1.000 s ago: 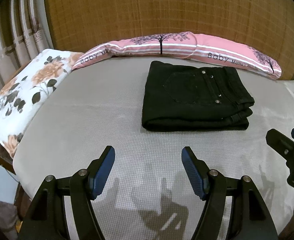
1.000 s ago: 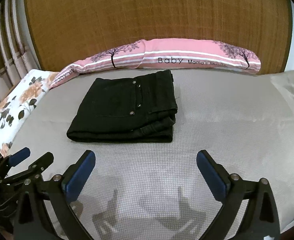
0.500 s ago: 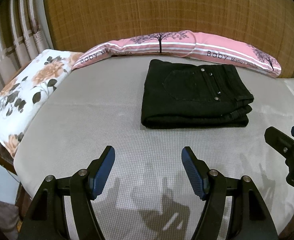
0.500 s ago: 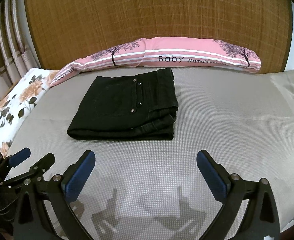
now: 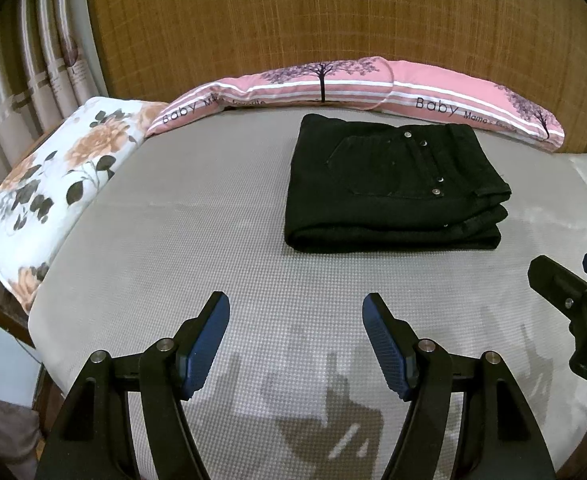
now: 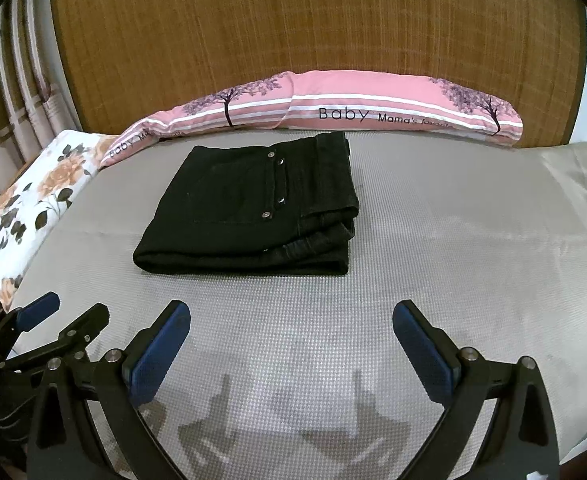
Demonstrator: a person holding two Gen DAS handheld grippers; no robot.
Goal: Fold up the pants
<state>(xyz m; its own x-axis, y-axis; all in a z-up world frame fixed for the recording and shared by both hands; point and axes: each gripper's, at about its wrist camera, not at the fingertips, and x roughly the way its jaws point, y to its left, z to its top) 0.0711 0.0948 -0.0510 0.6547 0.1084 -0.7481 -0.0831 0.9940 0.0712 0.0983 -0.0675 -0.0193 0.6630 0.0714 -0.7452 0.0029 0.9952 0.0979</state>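
Note:
Black pants (image 5: 393, 184) lie folded into a thick rectangle on the grey bed sheet (image 5: 197, 232), a back pocket with metal rivets facing up. In the right wrist view the same pants (image 6: 253, 212) sit left of centre. My left gripper (image 5: 295, 312) hovers open over the near sheet, well short of the pants, nothing between its blue pads. My right gripper (image 6: 291, 316) is open wider, also empty and apart from the pants. The right gripper (image 5: 573, 292) shows at the right edge of the left view, and the left gripper (image 6: 67, 312) at the lower left of the right view.
A long pink pillow (image 5: 373, 84) printed with trees lies along the woven headboard (image 5: 293, 12) behind the pants. A floral pillow (image 5: 53, 184) rests at the left edge of the bed. Striped curtains (image 5: 33, 60) hang at the far left. The sheet's satin border (image 6: 573, 184) runs at right.

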